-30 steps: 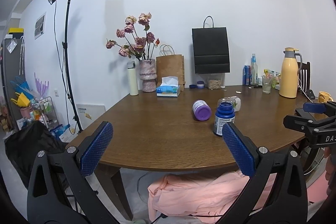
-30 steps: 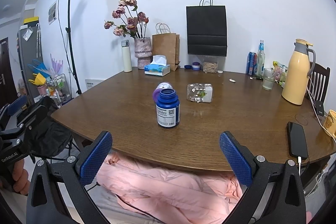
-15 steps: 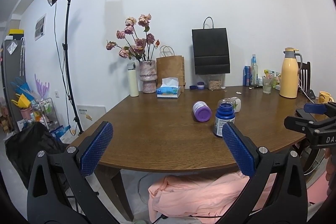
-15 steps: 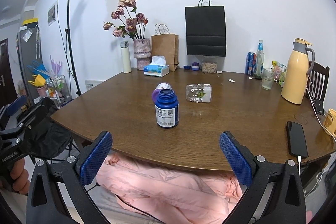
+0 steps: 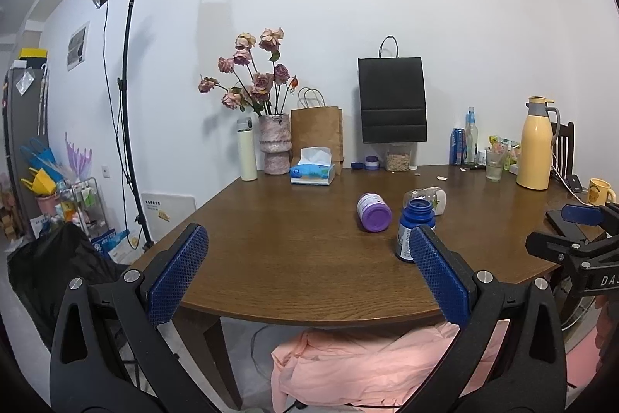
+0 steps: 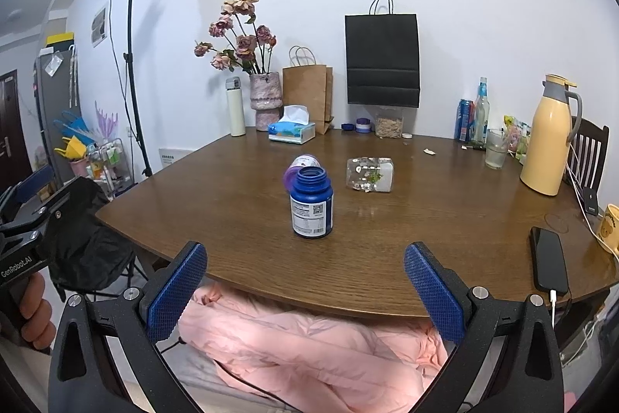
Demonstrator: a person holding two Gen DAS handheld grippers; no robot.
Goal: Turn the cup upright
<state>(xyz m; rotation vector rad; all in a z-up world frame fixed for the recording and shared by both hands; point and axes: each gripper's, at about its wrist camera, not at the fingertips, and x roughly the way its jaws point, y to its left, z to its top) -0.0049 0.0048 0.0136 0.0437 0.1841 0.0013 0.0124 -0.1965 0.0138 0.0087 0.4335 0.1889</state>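
Beyond the near edge of the counter [image 6: 425, 239], holding off with the right tongs [image 6: 305, 281] and the left tongs [image 5: 307, 273] both spread wide, pinching nothing.

Taking the cup to be the clear tumbler [image 6: 369, 175], lying on its side near the middle of the counter, a little behind and to the right of the upright blue bottle [image 6: 311, 206]. Not to be confused with the purple bottle [image 5: 373, 211], also tipped over, just left of the tumbler and half hidden behind the blue bottle from the right wrist view. Cannot tell for certain which end of the tumbler is the mouth.

Probably best done with the right tongs:
- Go in around the right side of the blue bottle, keeping wide enough not to knock it.
- Come across the tumbler's width near its middle, not along its length.
- Close gently. Looks smooth and round, so likely to roll or slip.
- Lift slightly before turning, rotate until the base faces down, set flat, then let go.
- Keep the left tongs back.
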